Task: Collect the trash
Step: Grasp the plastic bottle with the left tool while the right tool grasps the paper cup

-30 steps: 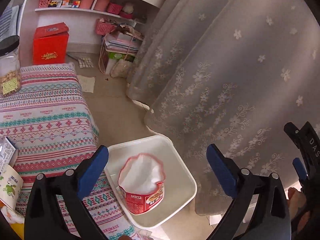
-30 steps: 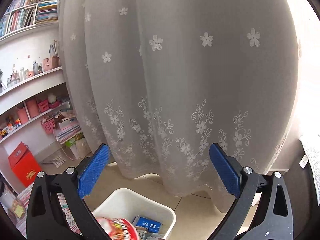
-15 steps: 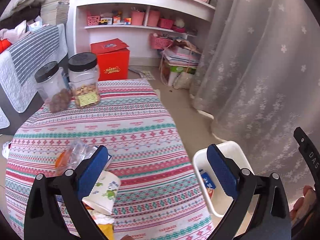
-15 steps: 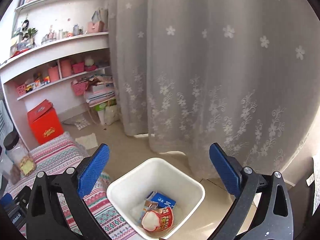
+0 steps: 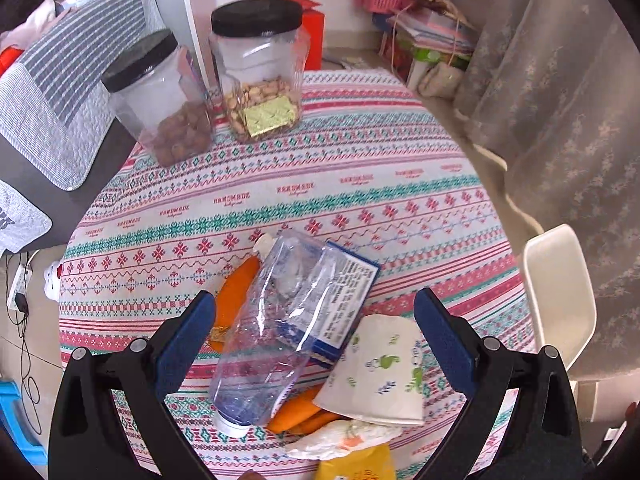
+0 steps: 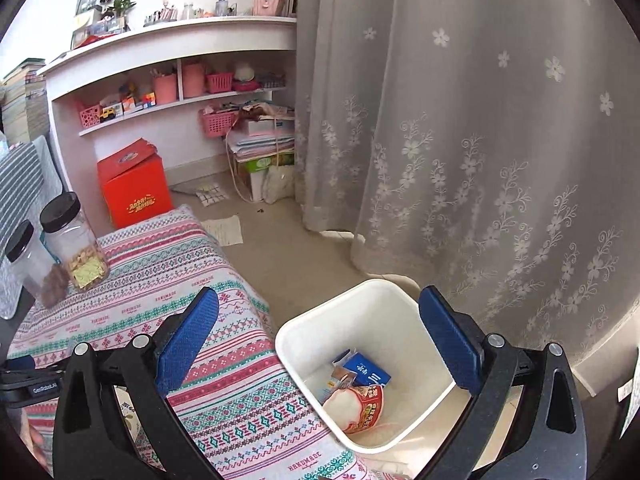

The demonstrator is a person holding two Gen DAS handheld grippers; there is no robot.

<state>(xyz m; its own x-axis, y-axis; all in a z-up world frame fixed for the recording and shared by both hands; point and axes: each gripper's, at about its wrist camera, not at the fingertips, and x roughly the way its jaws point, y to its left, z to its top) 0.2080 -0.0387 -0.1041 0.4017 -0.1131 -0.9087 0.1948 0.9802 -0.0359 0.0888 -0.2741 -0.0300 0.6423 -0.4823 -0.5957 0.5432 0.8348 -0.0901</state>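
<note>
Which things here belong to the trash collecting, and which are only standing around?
For the job: crushed plastic bottle, blue carton, paper cup, orange wrappers, white bin.

Just there: two snack jars, red box, curtain, shelves.

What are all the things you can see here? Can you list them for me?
plastic bottle: 1, clear, lying on the table
blue carton: 1, under the bottle
paper cup: 1, white with green prints, on its side
orange wrappers: some, under the bottle
jars: 2, clear with black lids, table's far side
tablecloth: 1, striped pink and teal
bin: 1, white, on the floor beside the table
noodle cup: 1, red, in the bin
red box: 1, on the floor
curtain: grey, flowered
left gripper: open, over the trash
right gripper: open, empty
</note>
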